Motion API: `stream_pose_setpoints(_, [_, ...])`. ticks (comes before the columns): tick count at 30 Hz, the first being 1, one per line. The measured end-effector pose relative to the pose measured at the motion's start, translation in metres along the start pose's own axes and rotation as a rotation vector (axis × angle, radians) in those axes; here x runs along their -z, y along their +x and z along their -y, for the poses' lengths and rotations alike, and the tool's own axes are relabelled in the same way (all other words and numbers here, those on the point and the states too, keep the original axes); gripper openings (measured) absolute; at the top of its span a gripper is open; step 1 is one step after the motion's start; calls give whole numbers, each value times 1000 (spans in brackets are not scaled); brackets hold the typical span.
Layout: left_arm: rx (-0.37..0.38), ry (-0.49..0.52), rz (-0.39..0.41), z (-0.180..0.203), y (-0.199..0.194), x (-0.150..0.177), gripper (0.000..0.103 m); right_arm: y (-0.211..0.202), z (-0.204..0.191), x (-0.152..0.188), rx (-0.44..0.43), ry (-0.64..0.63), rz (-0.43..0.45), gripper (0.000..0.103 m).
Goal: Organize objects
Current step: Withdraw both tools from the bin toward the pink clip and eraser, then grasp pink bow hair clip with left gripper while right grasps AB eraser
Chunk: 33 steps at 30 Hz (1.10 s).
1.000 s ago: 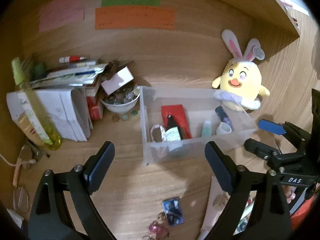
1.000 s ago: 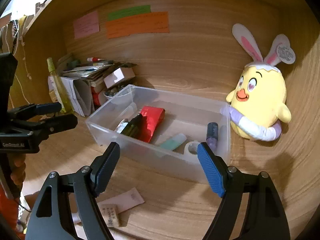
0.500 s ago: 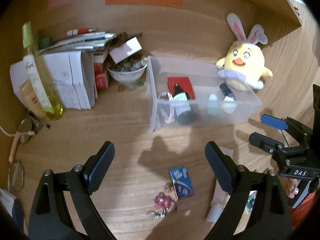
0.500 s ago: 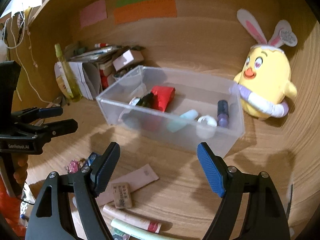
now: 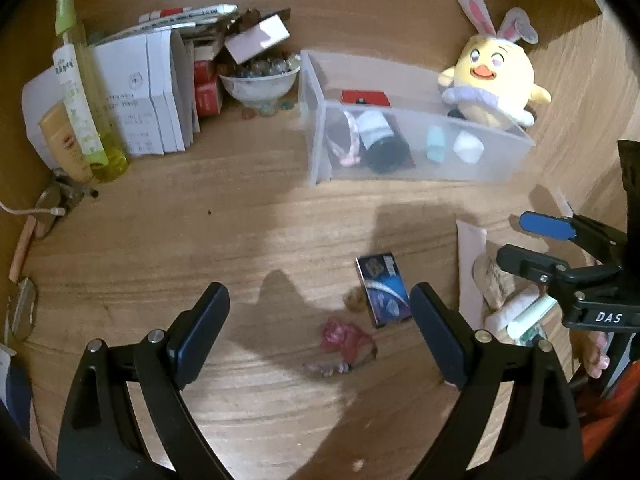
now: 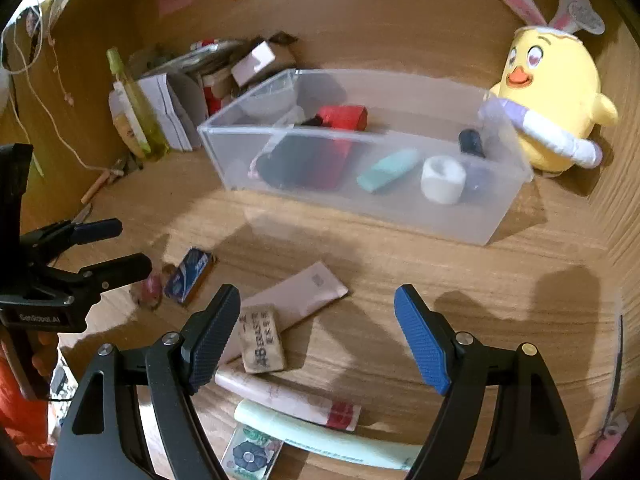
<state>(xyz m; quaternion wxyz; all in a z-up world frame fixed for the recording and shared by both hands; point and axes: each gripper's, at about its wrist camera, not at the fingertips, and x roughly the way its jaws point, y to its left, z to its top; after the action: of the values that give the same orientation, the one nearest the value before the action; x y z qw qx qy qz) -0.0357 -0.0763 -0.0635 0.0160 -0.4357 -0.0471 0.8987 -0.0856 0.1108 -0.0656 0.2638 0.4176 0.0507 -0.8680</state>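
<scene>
Left wrist view: left gripper [image 5: 320,312] has jaws spread wide, nothing between them, hovering over a wooden desk [image 5: 160,240]. Just ahead and between the jaws lies a pink trinket [image 5: 340,336], prob. a soft, light charm w/ a short chain; best pinched at its bulky middle. Just inside the right jaw tip sits a small blue card box [image 5: 384,290], stiff, light, flat; take it across the short edges. Its print is too small to read. Well beyond the jaws stands a clear plastic bin [image 5: 320,152] already holding a dark bottle, a red box, a teal tube and a white roll. Off to the right, the other tool's body reads "DAS".

Right wrist view: right gripper [image 6: 318,334] also wide open, empty. Beside the left jaw tip lies a worn eraser [image 6: 262,338] printed "AB" plus blurred characters; firm, slightly grippy, easy across its narrow sides. It rests on a pale pink tube [image 6: 300,292], soft, squashy, likely slippery, so grip near the crimped end. Nearer than the jaws lie a pink stick w/ red band [image 6: 288,398] and a mint tube [image 6: 332,438]. Left tool's label reads "GenRobot.AI"
</scene>
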Motion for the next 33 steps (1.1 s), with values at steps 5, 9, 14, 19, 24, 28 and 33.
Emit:
stream_pose_setpoints(5, [15,-12,-28,-1,5,8,92,9,-3,7,-5,7,-35,77])
stream_pose_setpoints(9, [18,-20,-58,-3,11,16,92,10,-6,11,-12,2,-46,77])
stream_pose_setpoints(14, [16,-12,-52,-2,9,19,90,11,-11,13,-21,-5,-51,73])
stream_pose_setpoints(19, [-19,35,-32,3,8,20,69,13,-18,16,-27,-33,-59,51])
stream_pose_setpoints(24, [-25,71,-9,9,8,23,54,13,-21,17,-44,-37,-62,39])
stream_pose_setpoints(28, [-13,91,6,12,7,25,35,13,-23,18,-54,-44,-56,29])
stream_pose_setpoints(33, [0,102,9,16,6,25,27,13,-26,19,-66,-48,-49,22])
